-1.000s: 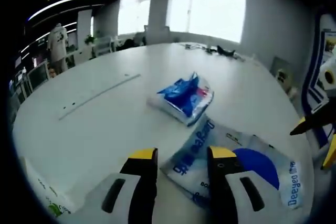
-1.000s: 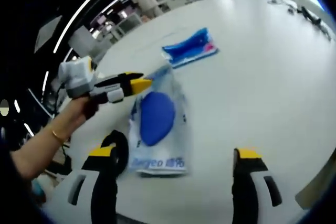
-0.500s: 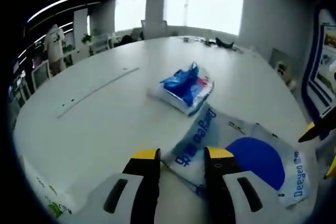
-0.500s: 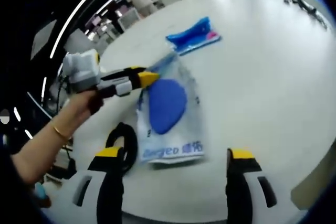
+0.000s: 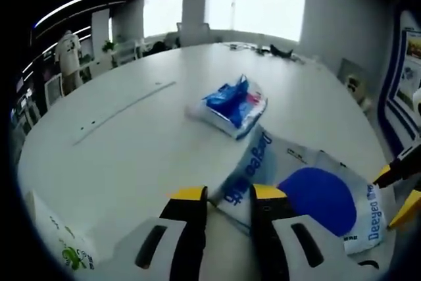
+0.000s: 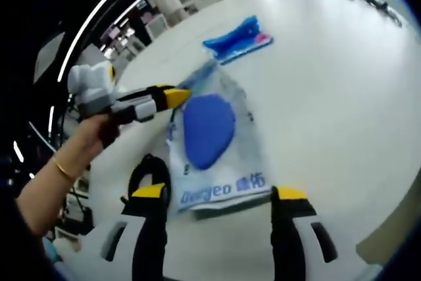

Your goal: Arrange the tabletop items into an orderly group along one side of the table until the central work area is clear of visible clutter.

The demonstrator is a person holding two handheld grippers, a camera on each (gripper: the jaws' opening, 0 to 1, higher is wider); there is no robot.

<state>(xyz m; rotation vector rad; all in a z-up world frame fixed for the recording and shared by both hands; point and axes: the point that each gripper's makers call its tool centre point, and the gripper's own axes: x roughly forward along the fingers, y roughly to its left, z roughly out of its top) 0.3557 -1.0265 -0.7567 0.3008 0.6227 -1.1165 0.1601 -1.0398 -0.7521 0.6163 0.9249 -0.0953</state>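
Left gripper view: left gripper (image 5: 225, 195) low over the white table (image 5: 118, 136), jaws drawn narrower than a second ago, now closing on the near corner of the clear Deeyeo bag (image 5: 309, 195); whether the pads actually pinch the film I cannot tell. The bag's blue disc sits just right of the right finger. The blue wrapped packet (image 5: 230, 106) lies beyond the fingertips, just past the bag's far edge. A small carton (image 5: 62, 245) sits left of the left finger, at the table's near edge. Tips of the right gripper (image 5: 395, 189) enter far right.

Right gripper view: right gripper (image 6: 220, 192) spread wide, nothing held; the bag's printed near edge now lies between its fingertips, closer than half a second ago. The left gripper, in the person's hand (image 6: 99, 129), meets the bag's far-left corner ahead of the left finger.

Judgement: both grippers converging on the bag; a two-corner lift toward the table's side looks near.
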